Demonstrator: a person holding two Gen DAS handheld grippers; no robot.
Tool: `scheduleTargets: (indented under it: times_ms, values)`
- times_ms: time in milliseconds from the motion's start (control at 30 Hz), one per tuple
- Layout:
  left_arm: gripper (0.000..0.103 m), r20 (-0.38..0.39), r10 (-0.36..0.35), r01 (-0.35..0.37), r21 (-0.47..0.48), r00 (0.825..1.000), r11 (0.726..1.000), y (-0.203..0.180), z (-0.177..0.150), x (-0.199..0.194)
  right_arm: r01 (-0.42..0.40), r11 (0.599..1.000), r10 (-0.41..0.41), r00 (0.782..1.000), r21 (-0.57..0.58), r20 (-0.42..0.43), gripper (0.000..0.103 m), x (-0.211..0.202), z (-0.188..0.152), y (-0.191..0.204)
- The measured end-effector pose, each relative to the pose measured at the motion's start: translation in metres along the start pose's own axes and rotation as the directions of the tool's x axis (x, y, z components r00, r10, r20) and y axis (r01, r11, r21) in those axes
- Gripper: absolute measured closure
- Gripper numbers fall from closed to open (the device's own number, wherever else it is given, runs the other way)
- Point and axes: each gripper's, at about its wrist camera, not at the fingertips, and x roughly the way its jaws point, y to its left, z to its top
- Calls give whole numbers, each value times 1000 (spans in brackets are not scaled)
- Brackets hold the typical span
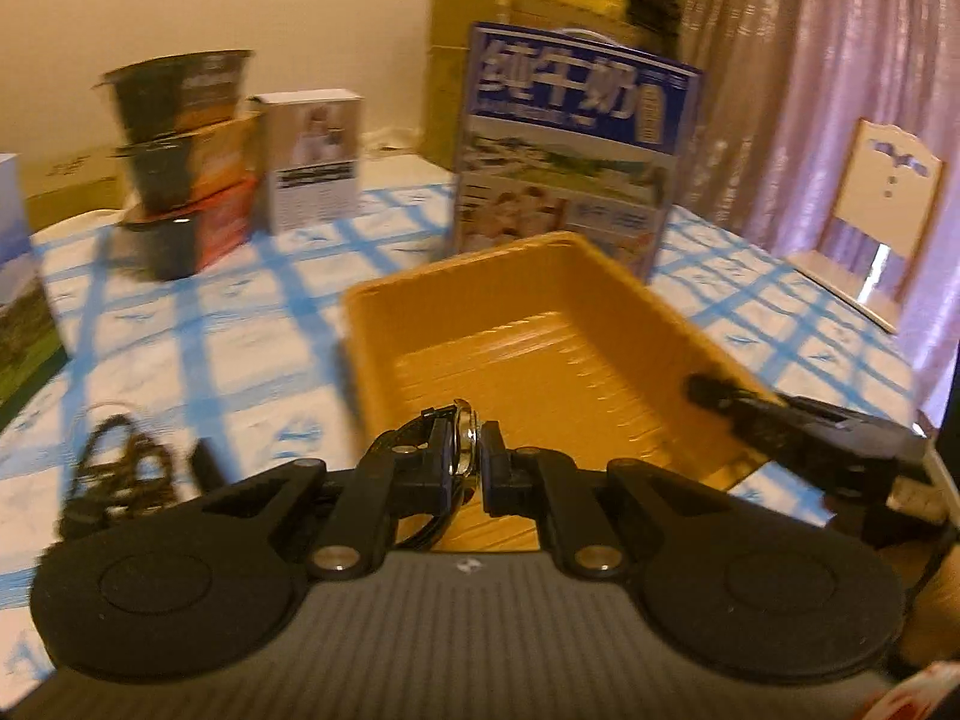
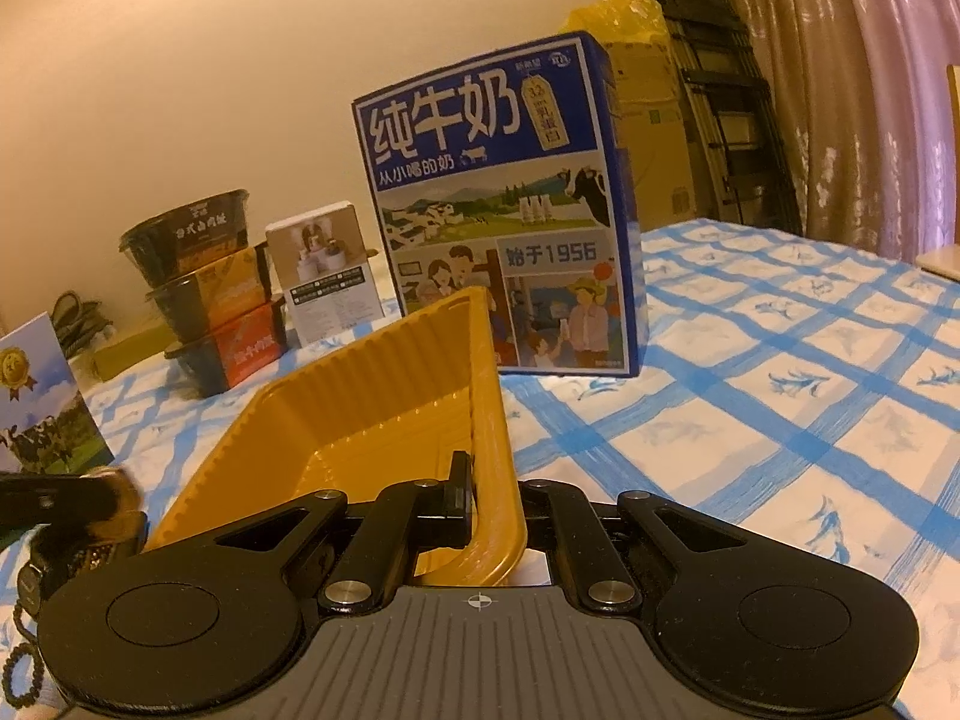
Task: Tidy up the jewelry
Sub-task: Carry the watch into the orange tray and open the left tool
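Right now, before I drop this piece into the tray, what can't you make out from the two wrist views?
- Left wrist view: watch mostly hidden by the left gripper fingers; strap cut off below.
- Left wrist view: dark jewelry pile blurred; pieces indistinguishable.
- Right wrist view: yellow tray floor hidden by the right gripper; beads cut off at the edge.

This is a room in a home. A table wears a blue-checked cloth (image 2: 780, 372) and holds a milk carton box (image 2: 498, 204), stacked instant-meal bowls (image 2: 204, 288) and a small white box (image 2: 327, 276). Pink curtains (image 1: 810, 72) hang beside a wooden chair (image 1: 882, 210), with cardboard boxes (image 2: 654, 132) stacked against the plain wall.
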Motion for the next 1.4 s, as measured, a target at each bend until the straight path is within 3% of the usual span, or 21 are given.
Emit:
scheduleTargets:
  times_ms: [333,600,700,767,867,1067,1400]
  values:
    - [95,-46,-108,108,-14,993,994,-39,-3,43,20,1000,-19,1000,-23,18,97,-8,3,-8]
    - [94,-47,-109,107,-39,993,993,-36,-10,42,33,999,-32,999,-30,8,97,-11,-1,-11]
    - [90,-30,-83,81,-62,996,995,-22,-13,23,34,999,-33,999,-35,11,97,-12,-1,-10]
    - [82,-22,-36,35,-75,999,997,-11,-17,8,37,999,-37,999,-40,11,97,-13,0,-8]
    - [82,-37,39,-42,-85,999,995,10,-28,-10,39,998,-39,999,-42,10,97,-13,0,-7]
    - [82,-107,159,-171,-110,981,979,48,-55,-27,45,997,-45,999,-57,8,97,-16,-1,-3]
    - [82,-154,187,-202,-91,970,975,57,-75,-19,48,997,-48,999,-62,-3,97,-18,-2,-1]
